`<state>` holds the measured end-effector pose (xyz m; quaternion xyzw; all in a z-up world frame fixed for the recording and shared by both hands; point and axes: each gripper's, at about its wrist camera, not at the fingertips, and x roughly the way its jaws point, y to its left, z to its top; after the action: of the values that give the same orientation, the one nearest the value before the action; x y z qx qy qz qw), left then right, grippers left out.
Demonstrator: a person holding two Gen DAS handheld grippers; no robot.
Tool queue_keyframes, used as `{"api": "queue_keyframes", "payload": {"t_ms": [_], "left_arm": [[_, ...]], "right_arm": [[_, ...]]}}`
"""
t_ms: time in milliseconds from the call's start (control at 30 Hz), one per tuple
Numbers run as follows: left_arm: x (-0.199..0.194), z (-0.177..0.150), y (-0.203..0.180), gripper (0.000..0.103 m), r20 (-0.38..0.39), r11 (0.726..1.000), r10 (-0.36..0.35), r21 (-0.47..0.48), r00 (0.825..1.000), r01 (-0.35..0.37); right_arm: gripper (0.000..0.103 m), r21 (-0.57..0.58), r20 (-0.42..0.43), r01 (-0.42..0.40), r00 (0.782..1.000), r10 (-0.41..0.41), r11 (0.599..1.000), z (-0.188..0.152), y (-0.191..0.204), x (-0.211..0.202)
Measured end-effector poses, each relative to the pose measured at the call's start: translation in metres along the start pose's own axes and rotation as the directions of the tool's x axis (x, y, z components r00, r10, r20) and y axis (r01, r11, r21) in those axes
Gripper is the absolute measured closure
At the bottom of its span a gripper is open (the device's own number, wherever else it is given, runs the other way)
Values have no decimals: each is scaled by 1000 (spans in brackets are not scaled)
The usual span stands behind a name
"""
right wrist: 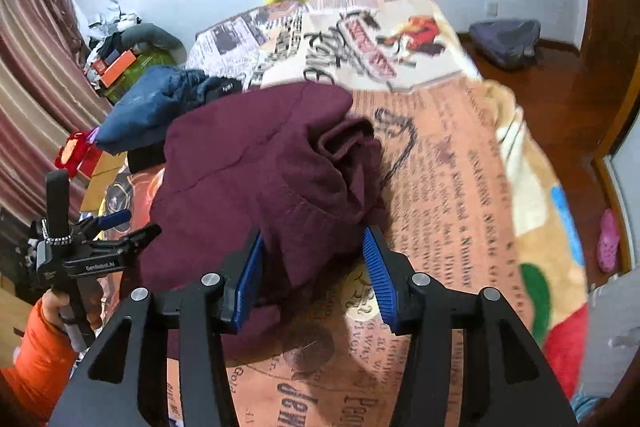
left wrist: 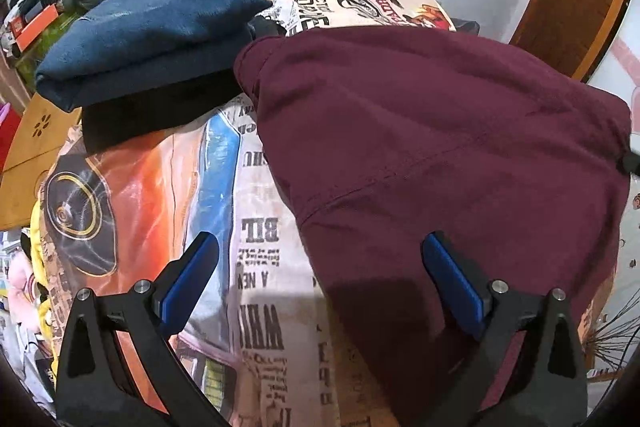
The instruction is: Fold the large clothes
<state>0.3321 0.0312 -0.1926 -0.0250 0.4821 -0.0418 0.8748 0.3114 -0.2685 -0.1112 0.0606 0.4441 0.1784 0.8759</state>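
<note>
A maroon garment (left wrist: 440,131) lies folded in a bundle on the printed bedspread (left wrist: 256,251); it also shows in the right wrist view (right wrist: 260,167) with a rumpled fold at its right side. My left gripper (left wrist: 320,259) is open and empty, hovering over the garment's left edge. It also appears in the right wrist view (right wrist: 132,223), held at the garment's left. My right gripper (right wrist: 314,247) is open, its blue pads straddling the near right corner of the maroon garment without pinching it.
A folded blue garment (left wrist: 148,39) lies on a black one (left wrist: 152,115) at the bed's far left. A cluttered side table (right wrist: 120,63) stands beyond. A wooden board (left wrist: 36,147) is at the left. A dark bag (right wrist: 506,41) sits on the wooden floor, right.
</note>
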Motion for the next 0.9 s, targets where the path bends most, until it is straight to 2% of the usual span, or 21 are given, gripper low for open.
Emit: {"api": "queue_keyframes", "payload": {"t_ms": [67,133,200,267,367,433,533,600,733,867,900], "left_arm": [[-3,-1,-2,0,8,1000,7,6,1000,-7],[-5,-3,-3,0,19,1000,15,14,1000,-15],[-6,-4,-1,0,20,1000,10,5,1000,-10],[-6,-4,2,0,17,1000,0,-8,1000,0],[-9,-4,6,0,4,999,-25,-23,1000,25],[-11,-4,9,0,-13,998,-60,-36,998,60],[-13,-3,13,0,-36,982,-175,-83,984,172],[-7,-1,14,0,-58,967,-233,-120,971,225],[8,3,13,0,-82,948,-285,-173,955,268],[27,10,18,0,-95,908,-362,-261,927,327],[32,12,19,0,-101,900,-376,-277,921,337]], "right_arm": [[55,-28,51,22,998,-20,999,7,7,-9],[43,-39,83,44,996,-41,998,12,8,-7],[40,-30,85,68,994,-65,997,14,4,3],[40,-2,51,73,996,-72,997,14,-6,18],[35,118,-17,16,1000,-14,993,6,-36,39],[26,194,-33,-39,998,47,980,2,-49,41],[26,295,-80,-139,982,169,945,-1,-63,47],[26,291,-90,-145,980,178,945,2,-59,46],[26,212,-101,-158,978,182,964,10,-43,47],[26,235,-148,-192,962,231,953,10,-43,67],[22,250,-154,-199,958,242,948,10,-46,72]]}}
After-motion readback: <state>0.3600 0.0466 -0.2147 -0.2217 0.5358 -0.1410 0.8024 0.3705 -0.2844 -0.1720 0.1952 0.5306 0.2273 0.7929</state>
